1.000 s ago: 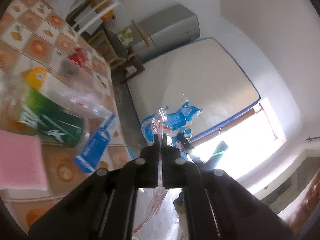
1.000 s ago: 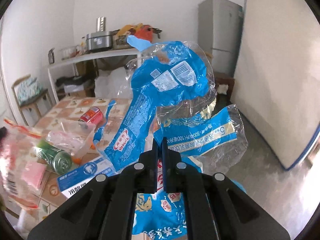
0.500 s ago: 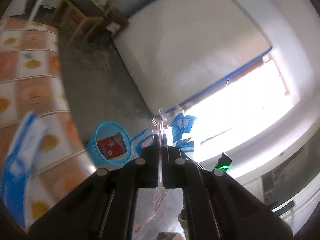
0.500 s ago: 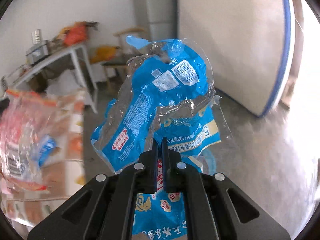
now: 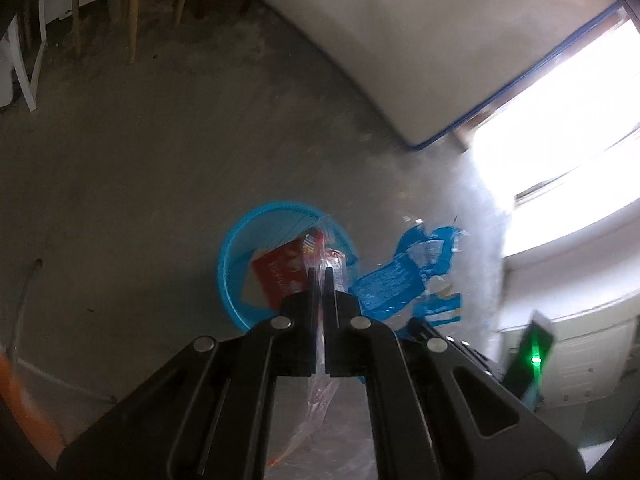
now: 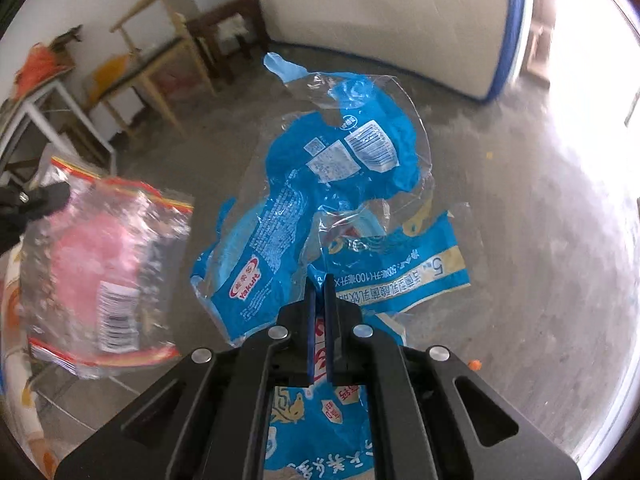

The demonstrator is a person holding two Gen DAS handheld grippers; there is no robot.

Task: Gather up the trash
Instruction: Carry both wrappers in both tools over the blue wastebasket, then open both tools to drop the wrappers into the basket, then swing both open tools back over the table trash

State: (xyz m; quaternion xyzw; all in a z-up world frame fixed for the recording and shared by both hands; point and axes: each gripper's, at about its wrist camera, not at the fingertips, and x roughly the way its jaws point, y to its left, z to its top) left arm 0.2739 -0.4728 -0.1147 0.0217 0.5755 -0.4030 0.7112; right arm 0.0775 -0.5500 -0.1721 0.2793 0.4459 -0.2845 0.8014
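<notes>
left tongs (image 5: 319, 276) clamp clear wrapper (image 5: 320, 396) above blue bin (image 5: 232, 252) | right tongs (image 6: 319, 284) clamp blue wrappers (image 6: 340, 168) beside bin | centre both over bin before releasing

Grey concrete floor (image 5: 120, 184); blue basket (image 5: 232, 264) standing on it, mattress (image 5: 420, 40) propped at edge.

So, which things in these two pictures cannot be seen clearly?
- Blue bin, left wrist view: near rim and part of the contents hidden by the left tool.
- Blue bin, right wrist view: covered by the blue wrapper.
- Clear red-edged bag, right wrist view: print blurred by motion.
</notes>
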